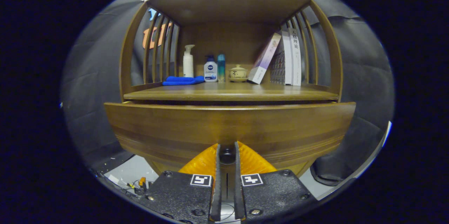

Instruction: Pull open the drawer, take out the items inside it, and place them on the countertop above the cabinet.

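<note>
Two orange fingers of the gripper stand nearly closed, pinching a small dark knob between their tips; both fingers press on its sides. The knob sits at the lower middle of the drawer front, a broad wooden panel that spans the cabinet's width just under the countertop. A thin dark gap runs between the panel's top edge and the countertop's front edge, and the panel stands a little forward of that edge; what lies inside the drawer cannot be seen.

On the countertop, everything stands along the back edge. Near the back left corner lies a folded blue cloth, with a white pump bottle upright just behind it. Beside the cloth, toward the middle, stand a white bottle with a blue cap and a slim teal bottle, close together. A small lidded ceramic pot sits at the middle of the back edge. Toward the back right corner, one book leans against a row of upright books.

Slatted wooden sides rise from the countertop's left and right edges, carrying a wooden top.
</note>
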{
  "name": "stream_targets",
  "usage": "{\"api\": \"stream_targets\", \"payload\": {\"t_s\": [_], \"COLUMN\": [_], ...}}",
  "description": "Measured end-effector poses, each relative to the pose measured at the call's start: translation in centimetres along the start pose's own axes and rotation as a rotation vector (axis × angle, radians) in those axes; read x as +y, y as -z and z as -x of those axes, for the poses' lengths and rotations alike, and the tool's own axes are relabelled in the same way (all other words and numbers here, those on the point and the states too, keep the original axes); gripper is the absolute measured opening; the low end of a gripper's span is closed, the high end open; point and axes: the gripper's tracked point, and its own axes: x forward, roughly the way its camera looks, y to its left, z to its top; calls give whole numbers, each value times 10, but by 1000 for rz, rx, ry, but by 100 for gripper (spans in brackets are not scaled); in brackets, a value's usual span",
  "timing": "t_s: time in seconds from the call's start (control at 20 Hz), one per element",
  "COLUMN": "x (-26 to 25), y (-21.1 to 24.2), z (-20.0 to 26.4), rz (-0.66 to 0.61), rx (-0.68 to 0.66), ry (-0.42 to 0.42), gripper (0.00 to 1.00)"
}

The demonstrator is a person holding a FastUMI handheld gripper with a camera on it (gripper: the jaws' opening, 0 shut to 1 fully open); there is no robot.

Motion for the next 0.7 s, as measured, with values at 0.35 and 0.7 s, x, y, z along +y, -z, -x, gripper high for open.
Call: {"api": "stream_targets", "payload": {"t_s": [0.35,0.7], "x": [0,-2], "y": [12,36], "z": [45,94], "rz": [-3,9], "rx": [19,37], "ry": [-22,-38], "gripper": [18,17]}}
